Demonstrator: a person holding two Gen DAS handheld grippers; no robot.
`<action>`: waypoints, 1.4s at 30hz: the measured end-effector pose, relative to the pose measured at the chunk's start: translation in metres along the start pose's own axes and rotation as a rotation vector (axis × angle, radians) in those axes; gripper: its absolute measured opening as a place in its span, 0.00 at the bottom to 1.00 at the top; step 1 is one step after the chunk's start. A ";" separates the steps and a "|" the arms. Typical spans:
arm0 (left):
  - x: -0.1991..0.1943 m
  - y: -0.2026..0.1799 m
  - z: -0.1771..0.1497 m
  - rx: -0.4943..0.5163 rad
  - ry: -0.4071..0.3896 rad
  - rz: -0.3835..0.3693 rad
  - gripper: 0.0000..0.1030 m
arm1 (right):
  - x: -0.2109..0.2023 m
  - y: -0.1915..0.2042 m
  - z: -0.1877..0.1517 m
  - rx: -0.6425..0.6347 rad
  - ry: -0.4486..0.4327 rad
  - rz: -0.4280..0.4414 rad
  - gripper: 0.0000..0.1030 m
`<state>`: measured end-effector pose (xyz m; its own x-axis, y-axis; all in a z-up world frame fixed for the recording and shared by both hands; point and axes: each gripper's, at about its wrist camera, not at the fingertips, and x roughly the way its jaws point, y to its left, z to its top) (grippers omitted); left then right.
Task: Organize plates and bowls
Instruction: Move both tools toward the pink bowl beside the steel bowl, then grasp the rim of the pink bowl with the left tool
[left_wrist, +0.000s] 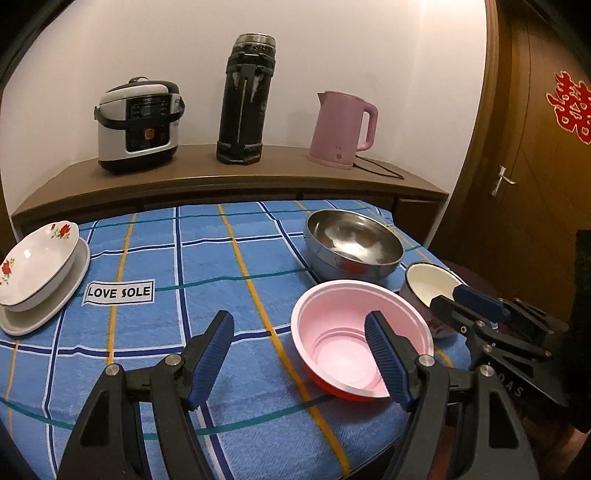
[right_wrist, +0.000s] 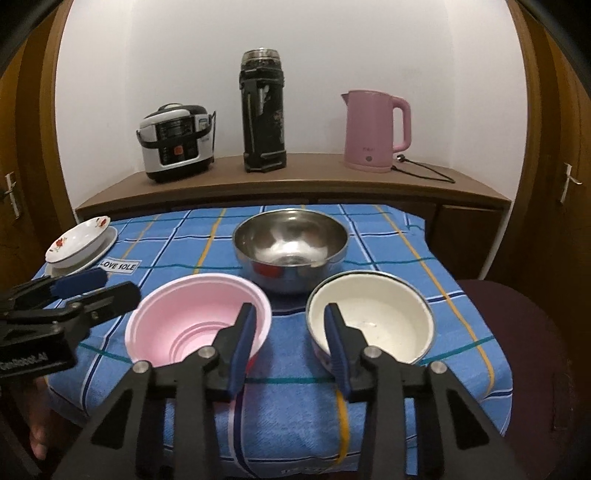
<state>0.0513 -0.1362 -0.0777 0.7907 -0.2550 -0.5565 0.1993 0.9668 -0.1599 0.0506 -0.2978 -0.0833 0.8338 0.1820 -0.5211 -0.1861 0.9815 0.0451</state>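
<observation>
A pink bowl (left_wrist: 332, 328) (right_wrist: 192, 314) with a red outside sits at the table's near edge. My left gripper (left_wrist: 297, 319) (right_wrist: 107, 284) is wide open, with one finger over the bowl's inside and the other outside its left rim. Right of it stands a white enamel bowl (right_wrist: 384, 317) (left_wrist: 428, 280). My right gripper (right_wrist: 290, 308) (left_wrist: 456, 297) straddles that bowl's left rim with a gap showing at the pads. Behind both is a steel bowl (right_wrist: 291, 247) (left_wrist: 354, 243). At the far left a flowered white bowl (left_wrist: 33, 262) (right_wrist: 77, 240) rests on a white plate (left_wrist: 70, 295) (right_wrist: 109, 238).
Blue checked cloth (left_wrist: 207, 266) covers the small table, which drops off at the near and right edges. A wooden shelf (right_wrist: 295, 177) behind it carries a rice cooker (right_wrist: 177, 142), a black thermos (right_wrist: 263, 110) and a pink kettle (right_wrist: 373, 129). A dark red seat (right_wrist: 517, 332) stands on the right.
</observation>
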 end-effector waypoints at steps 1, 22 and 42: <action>0.001 -0.001 0.000 0.004 0.001 -0.005 0.73 | 0.002 0.001 0.000 -0.003 0.006 0.003 0.33; 0.020 -0.006 -0.008 -0.003 0.073 -0.044 0.41 | 0.017 0.003 -0.008 0.008 0.058 0.073 0.16; 0.017 -0.002 -0.005 -0.021 0.070 -0.038 0.20 | 0.004 0.005 0.001 0.022 0.012 0.097 0.12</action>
<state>0.0615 -0.1423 -0.0910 0.7402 -0.2922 -0.6056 0.2154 0.9562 -0.1981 0.0537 -0.2922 -0.0842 0.8062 0.2762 -0.5233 -0.2543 0.9603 0.1150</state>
